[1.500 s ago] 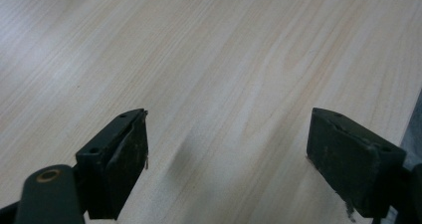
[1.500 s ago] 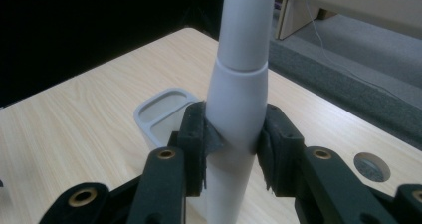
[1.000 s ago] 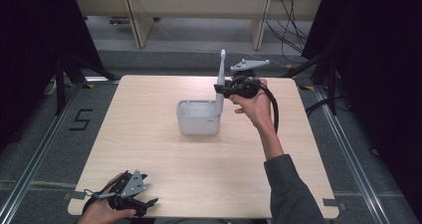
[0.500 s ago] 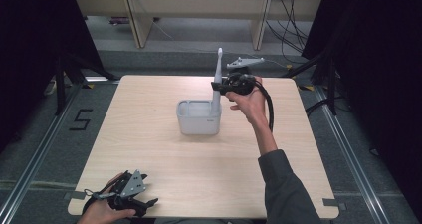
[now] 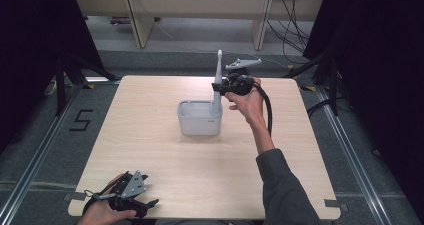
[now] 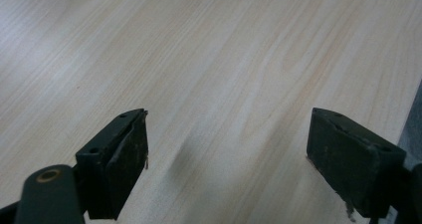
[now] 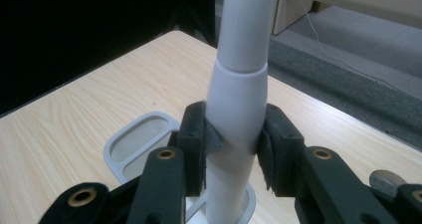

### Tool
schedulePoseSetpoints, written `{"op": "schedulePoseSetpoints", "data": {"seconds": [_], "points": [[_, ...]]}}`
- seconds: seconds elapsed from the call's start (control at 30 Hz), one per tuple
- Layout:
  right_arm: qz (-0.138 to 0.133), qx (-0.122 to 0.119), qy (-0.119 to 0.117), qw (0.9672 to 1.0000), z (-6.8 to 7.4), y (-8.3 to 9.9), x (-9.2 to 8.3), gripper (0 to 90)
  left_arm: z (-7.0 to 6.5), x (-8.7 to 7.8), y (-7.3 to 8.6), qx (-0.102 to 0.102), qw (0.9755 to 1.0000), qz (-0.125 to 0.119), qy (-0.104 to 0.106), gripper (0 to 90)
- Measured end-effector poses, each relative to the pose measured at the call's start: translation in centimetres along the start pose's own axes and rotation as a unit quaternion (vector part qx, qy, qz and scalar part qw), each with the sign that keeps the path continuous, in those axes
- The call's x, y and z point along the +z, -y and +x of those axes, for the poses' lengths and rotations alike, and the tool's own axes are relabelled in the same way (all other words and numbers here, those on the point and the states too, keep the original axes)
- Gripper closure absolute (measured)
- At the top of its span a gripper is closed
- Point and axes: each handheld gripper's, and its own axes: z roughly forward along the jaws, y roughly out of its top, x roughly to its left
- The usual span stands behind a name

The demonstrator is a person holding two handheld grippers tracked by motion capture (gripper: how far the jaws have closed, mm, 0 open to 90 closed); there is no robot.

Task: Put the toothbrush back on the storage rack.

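So the right hand-held gripper (image 5: 221, 87) is clamped on a tall white handle (image 5: 218, 80), something like a brush or utensil, squeezing it around its thicker lower section; in the right gripper view you can see both pads (image 7: 199, 144) pressing into the sides of it. The handle stands pretty much upright with its bottom end down in the right-hand opening of a light grey holder (image 5: 200, 118), which sits around the middle of the wooden table (image 5: 150, 150), a bit toward the far side. The left hand-held gripper (image 5: 131, 197) sits at the near left corner, jaws wide apart, only bare tabletop between them.
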Motion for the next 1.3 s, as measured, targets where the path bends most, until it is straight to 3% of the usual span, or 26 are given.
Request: {"op": "schedulePoseSetpoints", "data": {"seconds": [0.03,0.07,0.13,0.23,0.33,0.37,0.5,0.57,0.67,0.73,0.83,0.87,0.93,1.1,1.2,1.23,1.3], "points": [[0.006,0.008,0.0,1.0,0.2,0.0,0.0,67.1,0.0,0.0,0.0,0.0,1.0,0.0,0.0,16.3],[0.002,-0.003,0.004,1.0,0.0,0.2,0.3,67.1,0.0,0.0,0.0,0.0,1.0,0.001,0.0,16.3],[0.004,0.006,0.004,1.0,0.0,0.5,0.6,67.1,0.1,-0.1,0.0,0.006,1.0,0.005,-0.003,16.3],[0.011,-0.001,0.004,0.9999,-0.1,0.7,0.7,67.1,0.1,0.0,0.0,0.003,1.0,0.002,-0.002,16.3],[0.012,0.017,0.006,0.9998,-0.1,1.1,1.1,67.1,0.1,-0.1,0.0,0.007,1.0,0.005,-0.002,16.3],[0.013,0.003,0.007,0.9999,-0.4,1.2,1.2,67.1,0.1,-0.1,0.0,0.005,1.0,0.004,-0.002,16.3],[0.02,0.022,0.008,0.9995,-0.2,1.5,1.4,67.1,0.0,0.0,0.0,0.001,1.0,0.001,-0.001,16.3],[0.011,0.007,0.005,0.9999,-0.4,1.6,1.8,67.1,0.0,0.0,0.0,0.001,1.0,0.0,-0.001,16.3],[0.017,0.019,0.007,0.9997,-0.2,1.8,1.9,67.1,0.0,-0.1,0.0,-0.001,1.0,-0.001,-0.002,16.3],[0.023,0.005,0.006,0.9997,-0.4,2.2,2.2,67.1,0.0,-0.1,0.0,0.0,1.0,-0.001,-0.002,16.3],[0.029,0.017,0.001,0.9994,-0.1,2.7,2.5,67.0,0.1,-0.1,0.0,0.006,1.0,0.004,-0.004,16.3],[0.028,0.008,0.005,0.9996,-0.2,2.8,2.6,67.0,0.0,0.0,0.0,0.0,1.0,-0.001,-0.001,16.3],[0.036,0.016,0.004,0.9992,-0.1,2.9,2.6,67.0,0.1,-0.1,0.0,0.005,1.0,0.003,-0.003,16.3],[0.034,0.005,0.002,0.9994,-0.1,3.5,3.0,67.0,0.0,0.0,0.0,0.001,1.0,-0.001,-0.002,16.3],[0.04,0.021,0.001,0.999,0.2,3.8,3.1,67.0,0.1,-0.1,0.0,0.006,1.0,0.005,-0.003,16.3],[0.04,0.006,0.002,0.9992,0.0,3.9,3.2,67.0,0.1,-0.1,0.0,0.005,1.0,0.004,-0.002,16.3],[0.043,0.017,0.0,0.9989,0.1,4.0,3.3,67.1,0.1,-0.1,0.0,0.006,1.0,0.005,-0.002,16.2]]}}
